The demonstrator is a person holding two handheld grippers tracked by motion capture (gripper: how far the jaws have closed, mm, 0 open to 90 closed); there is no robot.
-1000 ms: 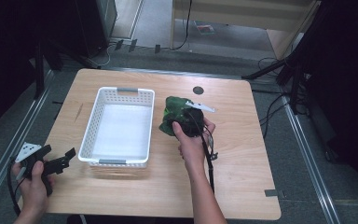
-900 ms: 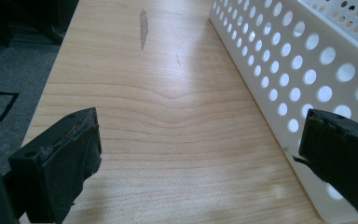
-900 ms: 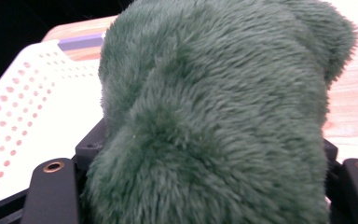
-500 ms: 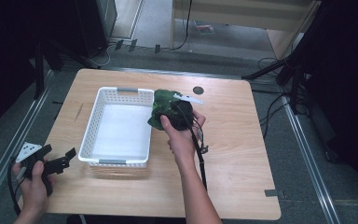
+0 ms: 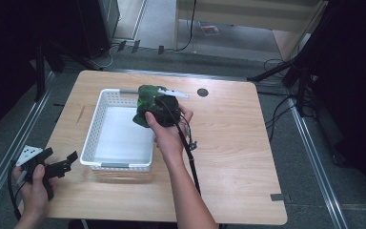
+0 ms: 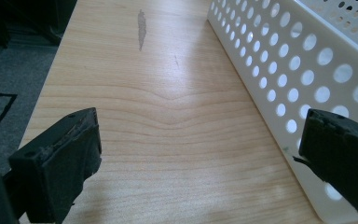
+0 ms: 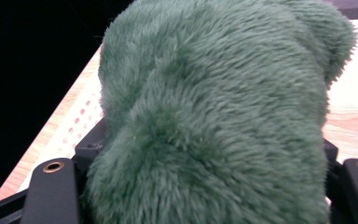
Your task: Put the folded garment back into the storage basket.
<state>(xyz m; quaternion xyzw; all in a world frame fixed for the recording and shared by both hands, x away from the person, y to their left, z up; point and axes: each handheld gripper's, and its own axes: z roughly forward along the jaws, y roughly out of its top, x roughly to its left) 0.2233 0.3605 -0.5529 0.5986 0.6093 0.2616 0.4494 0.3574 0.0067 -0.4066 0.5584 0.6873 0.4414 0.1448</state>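
You're carrying the green plush toy (image 5: pixel 147 102), clamped in your right tool (image 5: pixel 164 107), off the surface (image 5: pixel 238 143) and over the white basket (image 5: pixel 95 129)'s far corner; a drop inside looks close. Your left tool (image 5: pixel 59 164) is waiting near the basket, jaws apart and empty.

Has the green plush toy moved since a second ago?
Yes. The plush toy, gripped by the right gripper, moved left from the bare table to over the basket's right rim.

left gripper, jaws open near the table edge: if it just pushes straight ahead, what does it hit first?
Probably nothing soon. The left gripper points along bare table, beside the white basket. Its right-hand jaw runs close to the basket wall and might graze it; depth is unclear.
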